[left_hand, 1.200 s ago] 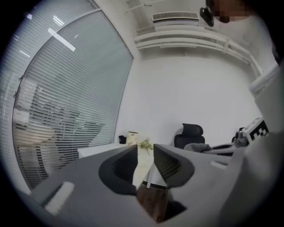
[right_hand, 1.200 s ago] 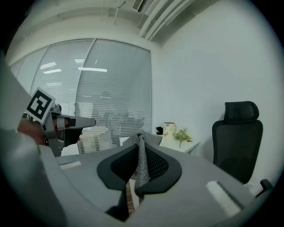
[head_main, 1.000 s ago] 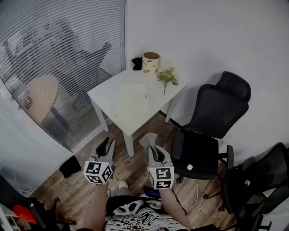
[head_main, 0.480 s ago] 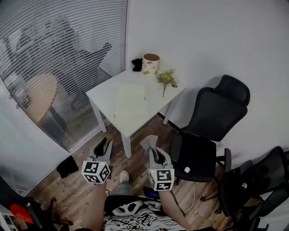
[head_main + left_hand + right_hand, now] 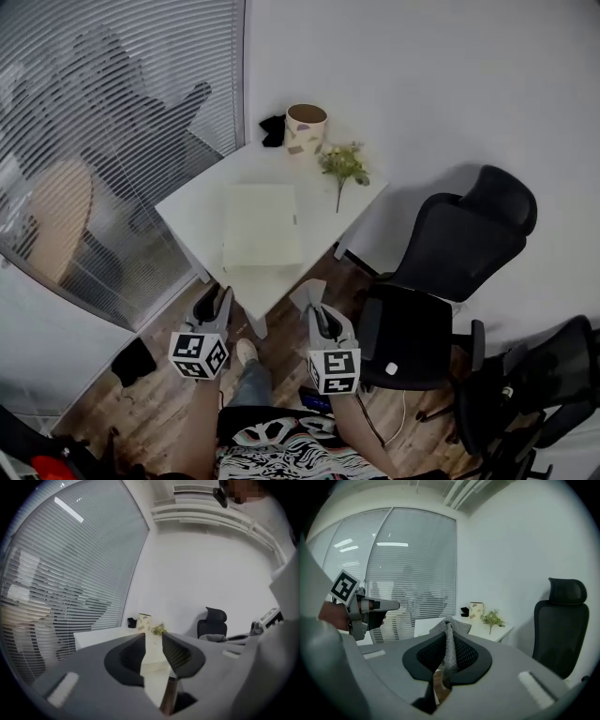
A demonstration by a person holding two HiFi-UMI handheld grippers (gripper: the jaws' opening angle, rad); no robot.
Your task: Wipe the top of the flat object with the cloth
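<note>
A flat cream object (image 5: 262,239) lies on the white table (image 5: 192,208); through the left gripper's jaws it shows as a pale slab (image 5: 152,657). My left gripper (image 5: 216,302) hovers short of the table's near corner, jaws slightly apart and empty. My right gripper (image 5: 310,294) is level with it to the right, shut on a grey cloth (image 5: 449,651) that sticks up past the jaw tips. In the right gripper view the left gripper (image 5: 395,605) appears at the left. Both grippers are apart from the flat object.
At the table's far end stand a patterned cup (image 5: 306,127), a small black item (image 5: 273,130) and a green sprig (image 5: 343,166). A black office chair (image 5: 450,244) is right of the table, another (image 5: 553,375) farther right. Window blinds (image 5: 103,112) line the left.
The table has drawn nearer and shifted left in the head view as the person stepped forward. Both grippers keep the same pose, and the cloth stays in the right one.
</note>
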